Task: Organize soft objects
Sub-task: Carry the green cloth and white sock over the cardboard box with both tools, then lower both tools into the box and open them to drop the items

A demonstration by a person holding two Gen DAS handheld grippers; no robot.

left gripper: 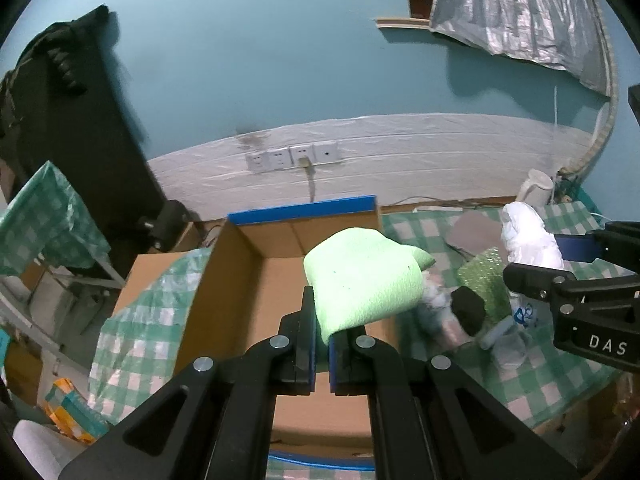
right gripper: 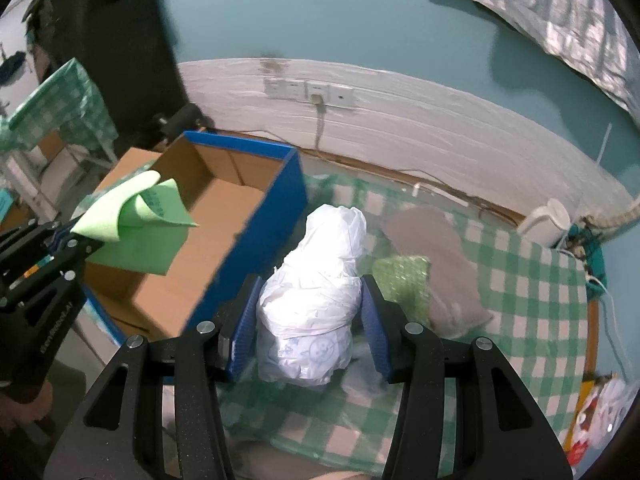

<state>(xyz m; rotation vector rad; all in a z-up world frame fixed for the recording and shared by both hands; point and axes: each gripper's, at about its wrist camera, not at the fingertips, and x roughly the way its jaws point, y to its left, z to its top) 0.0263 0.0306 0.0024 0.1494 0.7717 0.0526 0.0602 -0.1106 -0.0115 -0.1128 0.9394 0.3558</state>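
Two claws worked together: the left gripper (left gripper: 322, 344) pinched the green cloth (left gripper: 362, 280) above the cardboard box (left gripper: 256, 280); the right gripper (right gripper: 308, 316) straddled the white plastic bag (right gripper: 316, 300), jaws wide apart, needing to clamp next.

This looks like a lived-in room of a home used as a makeshift work corner. Ahead of the tongs rise a teal painted wall (left gripper: 240, 60), a row of wall sockets (left gripper: 294, 157) and a white electric kettle (right gripper: 545, 217). Below them lies a green checked tablecloth (right gripper: 532, 292), with a cardboard box (left gripper: 248, 280) beside it.
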